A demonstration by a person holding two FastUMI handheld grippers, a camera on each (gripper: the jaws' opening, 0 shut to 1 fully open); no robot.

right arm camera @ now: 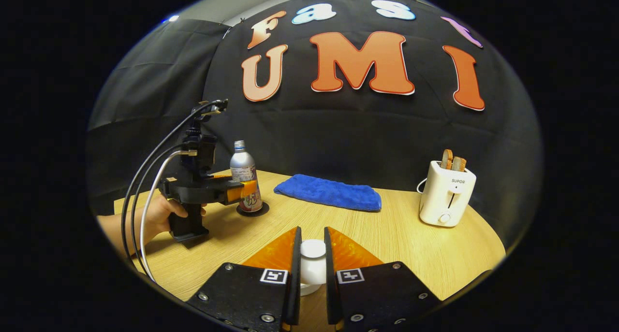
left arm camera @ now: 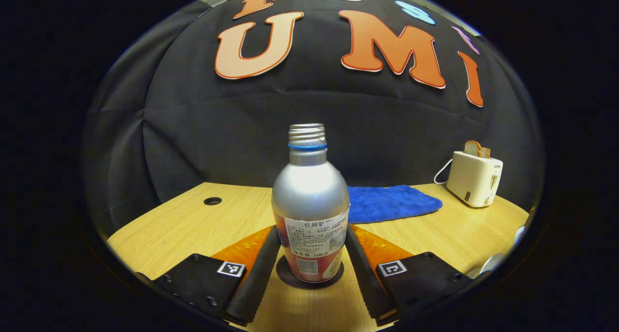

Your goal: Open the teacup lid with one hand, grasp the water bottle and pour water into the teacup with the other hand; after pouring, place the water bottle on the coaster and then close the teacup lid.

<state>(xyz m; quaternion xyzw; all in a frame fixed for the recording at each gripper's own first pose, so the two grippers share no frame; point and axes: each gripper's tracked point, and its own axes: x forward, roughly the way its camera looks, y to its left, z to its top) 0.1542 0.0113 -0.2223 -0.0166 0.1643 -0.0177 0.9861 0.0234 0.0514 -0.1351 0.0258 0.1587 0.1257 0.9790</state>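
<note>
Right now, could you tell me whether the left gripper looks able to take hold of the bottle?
Probably yes. The left gripper has its fingers on either side of the bottle, which stands upright on its coaster, and nothing lies between them. The fingers look close to its sides, but contact is unclear.

A wooden table (right arm camera: 396,235) carries a blue towel (right arm camera: 329,192), toaster (right arm camera: 446,193) and coaster (right arm camera: 252,211).

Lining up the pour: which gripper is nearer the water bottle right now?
Left. The left gripper has a finger on each side of the water bottle, which stands on its coaster. The right gripper is off at the teacup lid.
</note>
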